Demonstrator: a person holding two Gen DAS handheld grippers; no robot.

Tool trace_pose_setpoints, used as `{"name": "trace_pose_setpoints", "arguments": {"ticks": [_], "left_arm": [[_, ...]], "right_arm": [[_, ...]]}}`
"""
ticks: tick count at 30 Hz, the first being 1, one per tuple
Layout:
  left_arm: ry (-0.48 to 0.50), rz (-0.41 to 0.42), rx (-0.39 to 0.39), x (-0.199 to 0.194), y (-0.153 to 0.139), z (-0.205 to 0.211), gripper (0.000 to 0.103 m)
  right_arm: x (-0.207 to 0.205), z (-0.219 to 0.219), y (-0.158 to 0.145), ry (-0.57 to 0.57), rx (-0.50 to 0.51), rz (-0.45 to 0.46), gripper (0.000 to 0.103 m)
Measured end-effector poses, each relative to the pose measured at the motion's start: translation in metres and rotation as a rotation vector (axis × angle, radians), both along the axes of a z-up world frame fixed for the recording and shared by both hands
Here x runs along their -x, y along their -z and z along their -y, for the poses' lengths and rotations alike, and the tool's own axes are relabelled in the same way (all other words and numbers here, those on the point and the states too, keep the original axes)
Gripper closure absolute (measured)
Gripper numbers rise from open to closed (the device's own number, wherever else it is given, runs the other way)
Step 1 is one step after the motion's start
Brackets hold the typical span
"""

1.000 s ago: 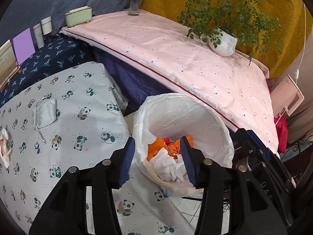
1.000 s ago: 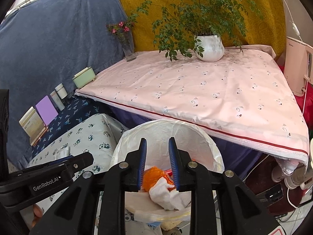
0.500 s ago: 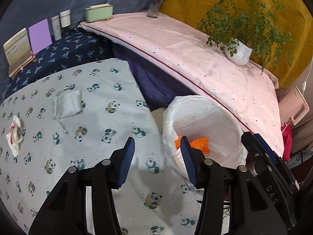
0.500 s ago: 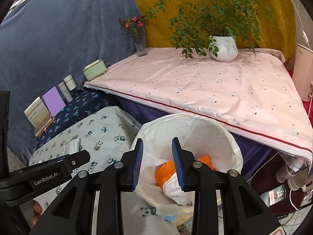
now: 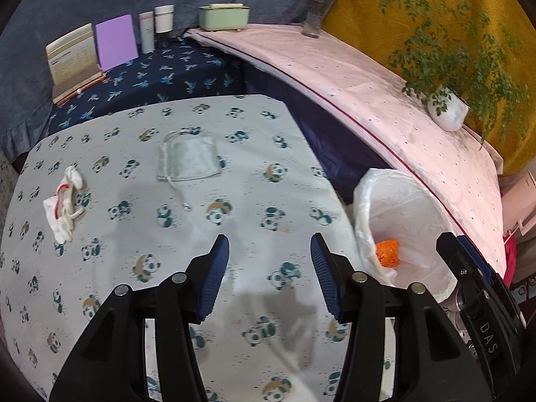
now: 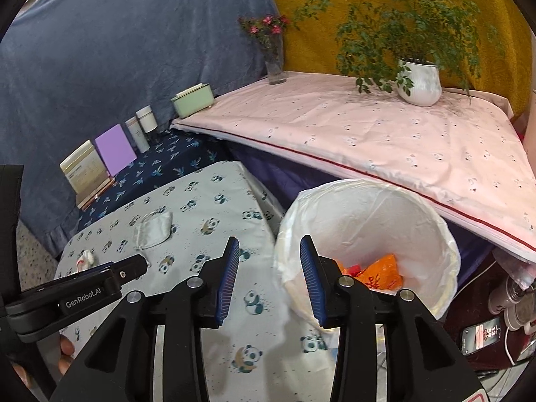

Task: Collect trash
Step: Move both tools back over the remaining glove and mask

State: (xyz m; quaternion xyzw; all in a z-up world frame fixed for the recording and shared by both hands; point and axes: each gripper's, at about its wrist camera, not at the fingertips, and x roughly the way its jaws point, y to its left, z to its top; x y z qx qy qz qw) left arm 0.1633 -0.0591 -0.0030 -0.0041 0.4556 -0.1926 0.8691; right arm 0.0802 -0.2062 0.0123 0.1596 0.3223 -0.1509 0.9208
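Crumpled white tissue lies on the panda-print tabletop — far left of the left claw, open, empty; the right claw has just been opening, nothing between its pads.

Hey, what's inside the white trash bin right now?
Inside the trash bin, orange wrappers and a bit of red are visible. The right gripper's fingers and the bin's near wall hide the rest.
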Motion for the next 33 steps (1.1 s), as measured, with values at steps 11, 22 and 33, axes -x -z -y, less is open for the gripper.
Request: {"name": "trace_pose_setpoints", "arguments": {"ticks": [11, 22, 33], "left_arm": [[-0.114, -0.015, -0.003, -0.013, 0.016, -0.062, 0.05], [-0.24, -0.02, -0.022, -0.027, 0.032, -0.122, 0.038], [-0.423, -0.017, -0.069, -0.057, 0.048, -0.197, 0.025]], "right_arm": [[-0.023, -0.041, 0.008, -0.075, 0.008, -0.029, 0.066], [-0.05, -0.081, 0.021, -0.147, 0.01, -0.061, 0.066], [-0.084, -0.117, 0.037, -0.211, 0.006, -0.095, 0.064]]}}
